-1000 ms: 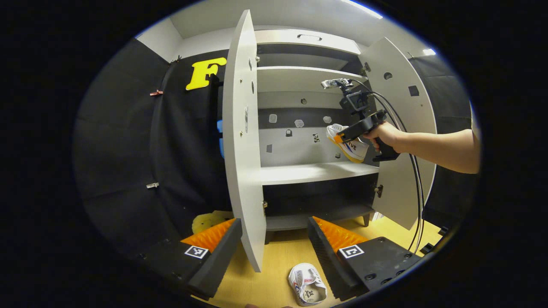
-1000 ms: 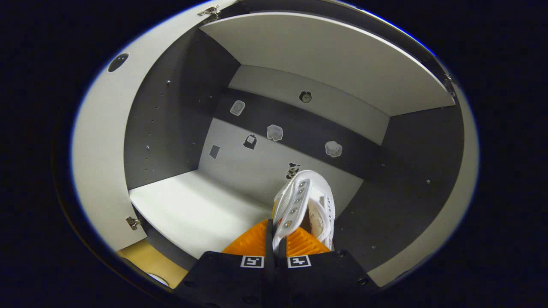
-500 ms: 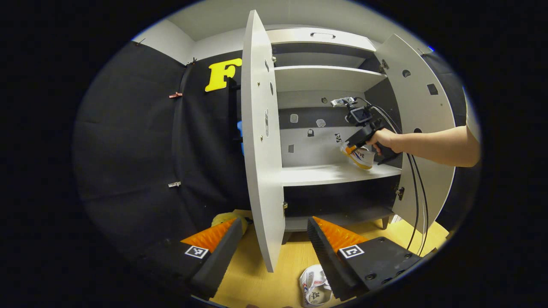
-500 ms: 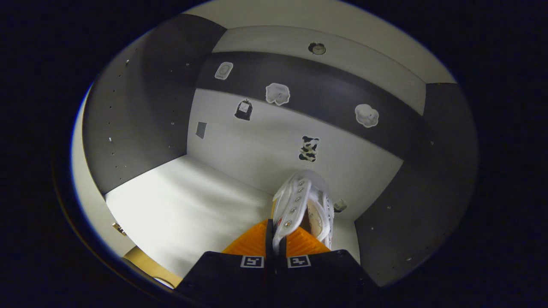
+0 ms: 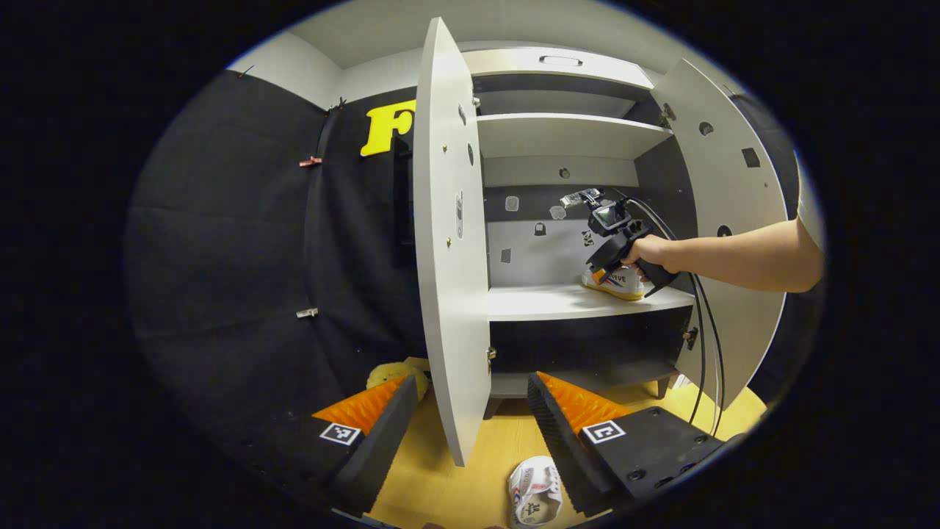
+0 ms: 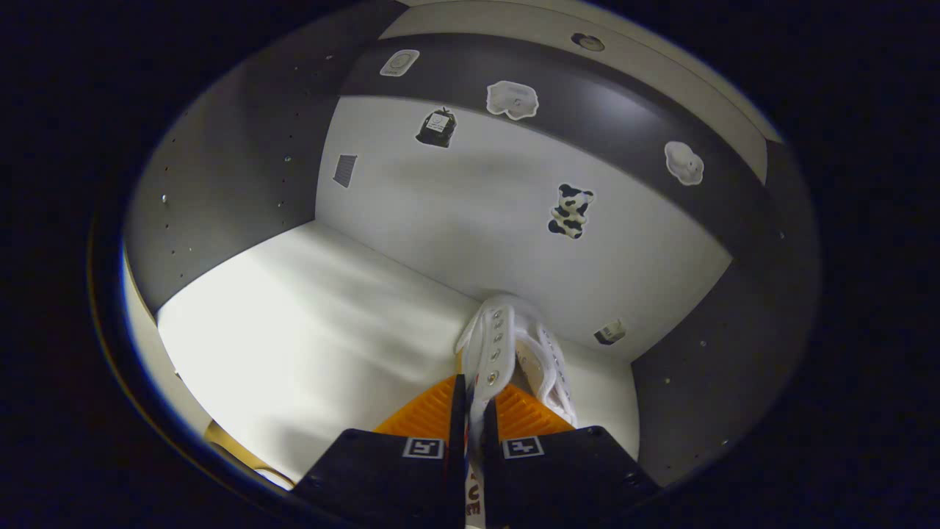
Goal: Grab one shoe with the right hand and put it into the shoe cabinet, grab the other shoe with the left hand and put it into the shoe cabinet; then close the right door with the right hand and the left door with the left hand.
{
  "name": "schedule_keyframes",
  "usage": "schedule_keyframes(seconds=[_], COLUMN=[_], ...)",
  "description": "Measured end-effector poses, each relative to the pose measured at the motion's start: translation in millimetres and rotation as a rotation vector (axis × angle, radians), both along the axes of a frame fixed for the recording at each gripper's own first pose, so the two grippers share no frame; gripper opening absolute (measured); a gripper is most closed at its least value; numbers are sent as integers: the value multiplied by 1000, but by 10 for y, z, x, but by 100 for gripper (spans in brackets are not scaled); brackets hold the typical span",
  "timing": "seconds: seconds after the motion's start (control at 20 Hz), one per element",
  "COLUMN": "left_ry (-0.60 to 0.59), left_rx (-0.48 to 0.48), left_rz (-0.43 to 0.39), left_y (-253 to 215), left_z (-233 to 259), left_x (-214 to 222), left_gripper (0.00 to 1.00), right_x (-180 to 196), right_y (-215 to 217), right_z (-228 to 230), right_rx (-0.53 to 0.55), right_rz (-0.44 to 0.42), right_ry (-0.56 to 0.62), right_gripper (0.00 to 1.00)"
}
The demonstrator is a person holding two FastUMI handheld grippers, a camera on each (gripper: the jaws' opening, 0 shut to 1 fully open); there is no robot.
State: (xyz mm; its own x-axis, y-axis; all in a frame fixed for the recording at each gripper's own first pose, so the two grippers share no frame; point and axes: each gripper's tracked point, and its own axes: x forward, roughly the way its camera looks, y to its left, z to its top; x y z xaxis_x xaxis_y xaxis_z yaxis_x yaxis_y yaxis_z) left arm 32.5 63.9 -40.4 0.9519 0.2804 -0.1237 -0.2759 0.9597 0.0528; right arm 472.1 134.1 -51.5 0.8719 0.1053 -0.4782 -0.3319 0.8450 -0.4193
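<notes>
Right gripper [image 6: 471,400] reaching deep into the shoe cabinet [image 5: 573,136], at the middle shelf [image 6: 308,308]. Jaws pressed together on the eyelet edge of a white shoe [image 6: 507,345], pinching it from both sides. In the left gripper view, this same shoe [image 5: 617,283] resting with its sole on the middle shelf [image 5: 558,301], toward the right end, near the back wall, with the hand [image 5: 650,253] and the right gripper [image 5: 598,268] directly above it. Small stickers on the back wall [image 6: 570,211] of the compartment.

Left gripper [image 5: 470,411] low in front of the cabinet, above the wooden floor [image 5: 440,485]. Jaws spread wide, holding nothing. Edge of the open left door [image 5: 448,242] seen between the two fingers, but farther off, not touched. Second shoe [image 5: 534,494] lying on the floor, just beside the right-hand finger in that view, opening turned up. Right door [image 5: 723,198] standing open too, behind the forearm. A yellow object [image 5: 393,373] on the floor at the left of the left door, too hidden to identify.
</notes>
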Motion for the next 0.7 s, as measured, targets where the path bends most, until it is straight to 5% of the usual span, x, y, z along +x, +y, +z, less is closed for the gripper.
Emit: schedule_keyframes(seconds=[0.1,0.2,0.25,0.3,0.45,0.7], left_ry=[0,13,14,12,8,17], left_rx=[-6,20,30,27,-15,-36], left_rz=[2,-3,-7,-16,-45,-89], left_y=[1,12,12,-6,-67,-78], left_z=[8,-15,-25,-24,-78,-253], left_x=[-38,-62,-69,-72,-96,-159], left_gripper=[94,94,94,94,94,94], right_x=[-108,-251,-333,-428,-779,-1510], right_y=[-13,-13,-27,-29,5,-4], right_z=[-15,47,96,156,383,812], right_rx=[23,65,78,94,154,293], right_rz=[-2,-5,-7,-9,10,39], right_ry=[30,52,46,34,-8,-118], right_gripper=[22,49,54,73,97,98])
